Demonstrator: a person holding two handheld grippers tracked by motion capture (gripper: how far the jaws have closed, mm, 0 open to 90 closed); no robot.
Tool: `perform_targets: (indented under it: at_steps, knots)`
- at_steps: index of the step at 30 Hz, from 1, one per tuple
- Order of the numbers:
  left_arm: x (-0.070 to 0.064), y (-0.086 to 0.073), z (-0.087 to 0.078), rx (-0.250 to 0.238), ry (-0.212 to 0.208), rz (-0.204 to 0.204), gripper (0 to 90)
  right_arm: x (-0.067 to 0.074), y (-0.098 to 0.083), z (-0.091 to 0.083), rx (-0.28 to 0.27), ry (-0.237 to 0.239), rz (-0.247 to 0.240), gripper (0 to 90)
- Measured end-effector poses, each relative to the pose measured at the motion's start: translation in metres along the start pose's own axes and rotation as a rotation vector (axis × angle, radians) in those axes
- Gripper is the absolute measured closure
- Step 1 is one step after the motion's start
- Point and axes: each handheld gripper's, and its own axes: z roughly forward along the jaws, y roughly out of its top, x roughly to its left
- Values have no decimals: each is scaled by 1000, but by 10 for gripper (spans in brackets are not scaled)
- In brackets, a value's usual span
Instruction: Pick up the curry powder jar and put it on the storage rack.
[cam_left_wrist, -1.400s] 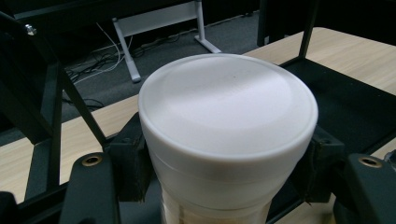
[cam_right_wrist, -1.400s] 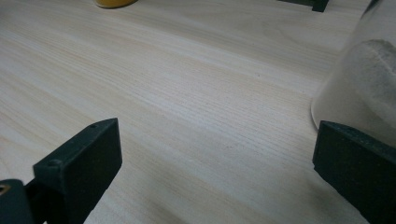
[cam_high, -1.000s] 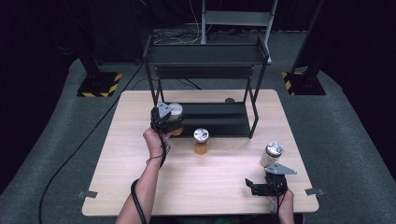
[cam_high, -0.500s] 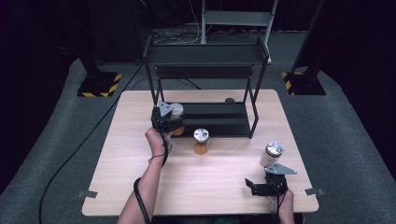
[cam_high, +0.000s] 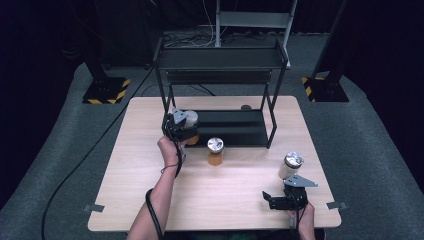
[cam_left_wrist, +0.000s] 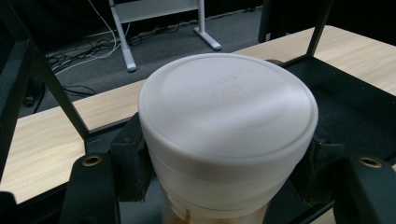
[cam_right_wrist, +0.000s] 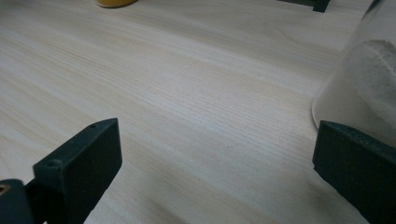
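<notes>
- The bench (cam_high: 150, 200) is a pale wood top standing on grey carpet, and the person's forearms come in over its near edge.
- A black metal shelf rack (cam_high: 220, 57) stands on the far half of the bench, with a lower tray (cam_high: 235, 127) close to the bench top and an upper shelf above it.
- The left hand-held gripper (cam_high: 178, 126) is at the near left corner of the rack's lower tray, with the person's left hand (cam_high: 169, 150) just behind it.
- It is clamped on a jar with a white lid (cam_left_wrist: 227, 112): in the left gripper view the two black jaws press on the jar's sides just under the lid, and amber contents show below.
- The held jar sits upright between the jaws, over the front left edge of the lower tray.
- The right hand-held gripper (cam_high: 282, 199) rests low near the bench's near right corner, its jaws spread wide with only bare wood between them.
- A jar of pale powder (cam_high: 291, 165) stands just beyond the right hand-held gripper; in the right gripper view it is close to the right-hand jaw, and whether they touch is not clear.
- A third jar with amber contents (cam_high: 215, 151) stands alone on the bench in front of the lower tray, between the two hand-held grippers.
</notes>
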Motion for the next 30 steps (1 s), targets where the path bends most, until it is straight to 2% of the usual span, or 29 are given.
perform_targets:
  at_steps: [16,24,28,30]
  knots:
    - [-4,2,13,32,-13,7,339,0,0,0,-4,0,0,5]
    - [-4,4,18,44,-17,-11,339,0,0,-1,-7,0,-1,5]
    - [4,1,17,31,-31,-59,339,0,0,-1,-9,-1,0,5]
    - [5,0,17,35,-23,-49,339,0,0,-1,-8,0,-1,5]
